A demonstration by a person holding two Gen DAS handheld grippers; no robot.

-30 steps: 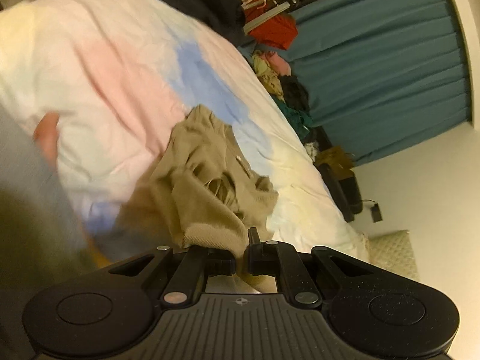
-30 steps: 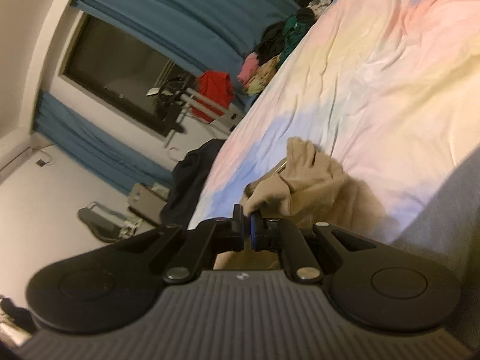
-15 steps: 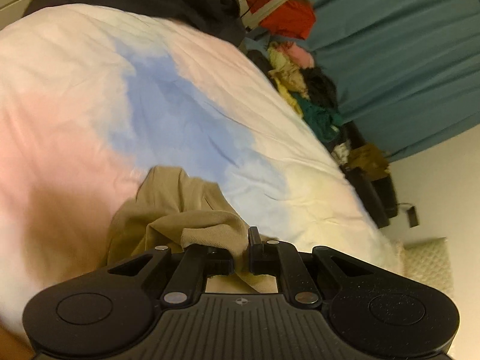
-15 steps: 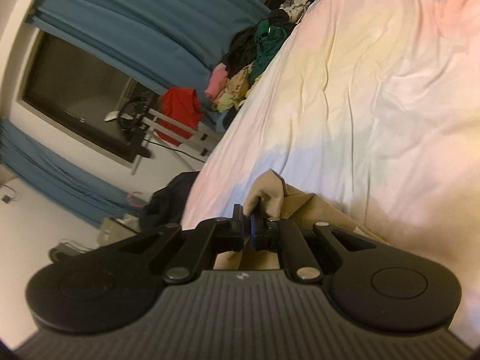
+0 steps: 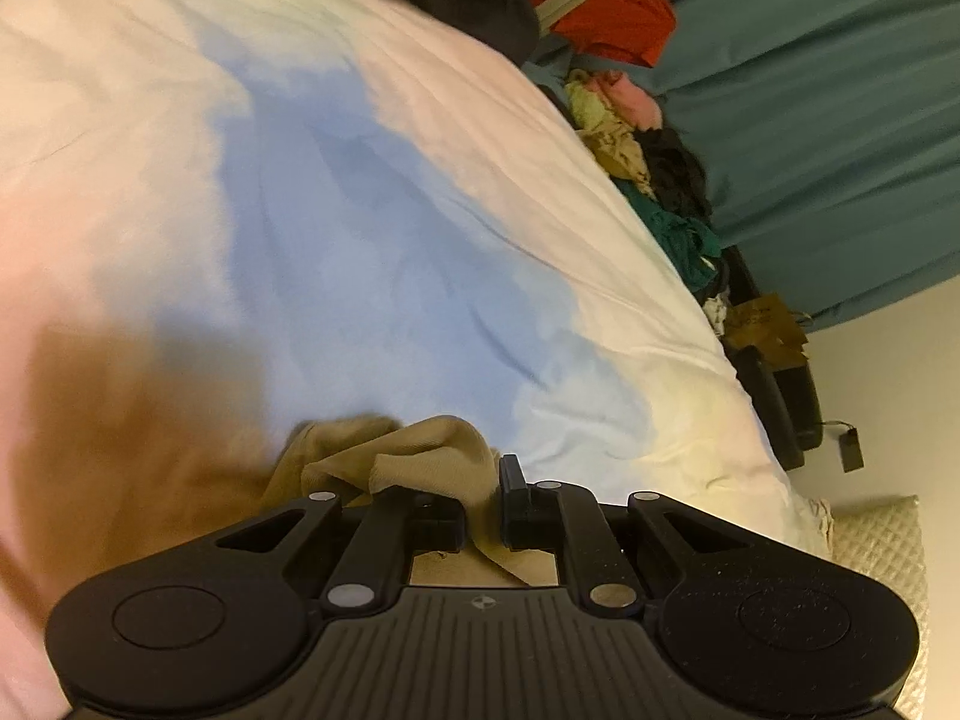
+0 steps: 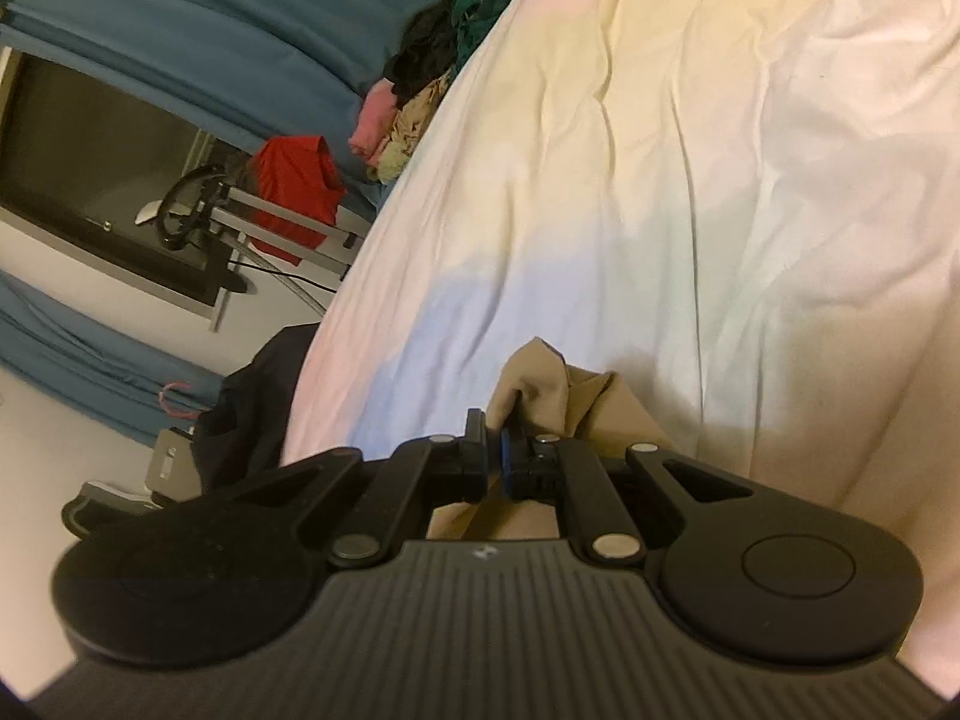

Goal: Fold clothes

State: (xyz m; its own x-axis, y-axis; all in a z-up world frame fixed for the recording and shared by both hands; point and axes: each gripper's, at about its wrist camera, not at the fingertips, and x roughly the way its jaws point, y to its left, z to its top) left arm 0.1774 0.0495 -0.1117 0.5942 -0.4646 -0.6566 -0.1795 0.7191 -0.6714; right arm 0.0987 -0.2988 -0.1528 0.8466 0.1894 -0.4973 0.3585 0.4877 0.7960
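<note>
- Currently clamped by both: right gripper (image 6: 493, 461) pinching the tan garment (image 6: 543, 381) tight; left gripper (image 5: 483, 501) jaws easing apart, cloth between them, pads touching it.
- Garment bunched low over the pastel bed (image 5: 372, 228).
- Risk (a judgement): left corner slipping free early, leaving a crooked, uneven fold.
- No containers visible; only loose clothes pile (image 5: 636, 138) beside the bed.

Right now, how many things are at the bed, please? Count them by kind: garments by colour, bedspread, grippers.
tan garment: 1
dark garment at the bed's edge: 1
pastel bedspread: 1
grippers: 2 (left gripper, jaws opening with tan cloth between them; right gripper, shut on the same cloth)
Total: 5
</note>
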